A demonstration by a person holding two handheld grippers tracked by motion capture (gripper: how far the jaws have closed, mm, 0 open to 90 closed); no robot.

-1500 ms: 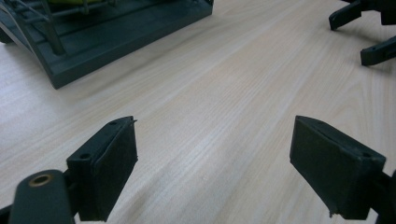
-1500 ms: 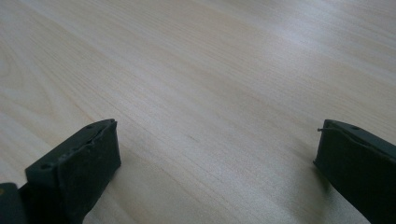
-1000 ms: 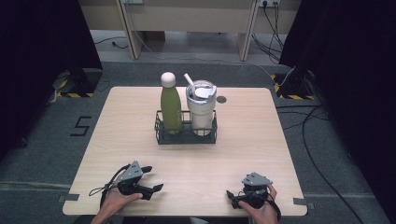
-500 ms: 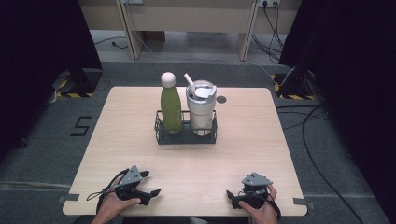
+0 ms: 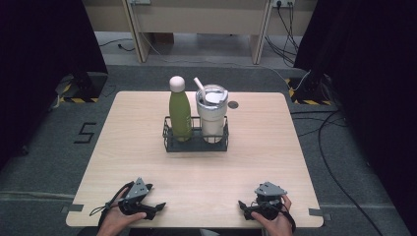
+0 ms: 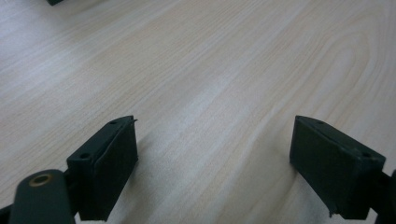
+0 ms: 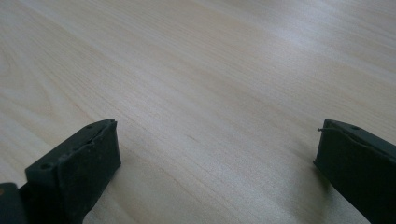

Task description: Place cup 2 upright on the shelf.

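A green bottle (image 5: pixel 180 109) with a white cap and a white lidded tumbler (image 5: pixel 212 114) with a straw stand upright in a black wire caddy (image 5: pixel 195 142) at the table's middle. My left gripper (image 5: pixel 156 208) rests low at the front left edge, held in a hand, jaws wide apart over bare wood (image 6: pixel 215 130). At the front right edge my right gripper (image 5: pixel 243 208) lies in the other hand, also open, with only tabletop between its jaws (image 7: pixel 217 154). Both are far from the caddy.
The wooden table (image 5: pixel 147 162) stands on grey carpet with cables at the right. A small dark round spot (image 5: pixel 233 104) sits behind the tumbler. Black curtains flank both sides.
My left gripper has slid slightly back toward the front edge. The right gripper has not moved.
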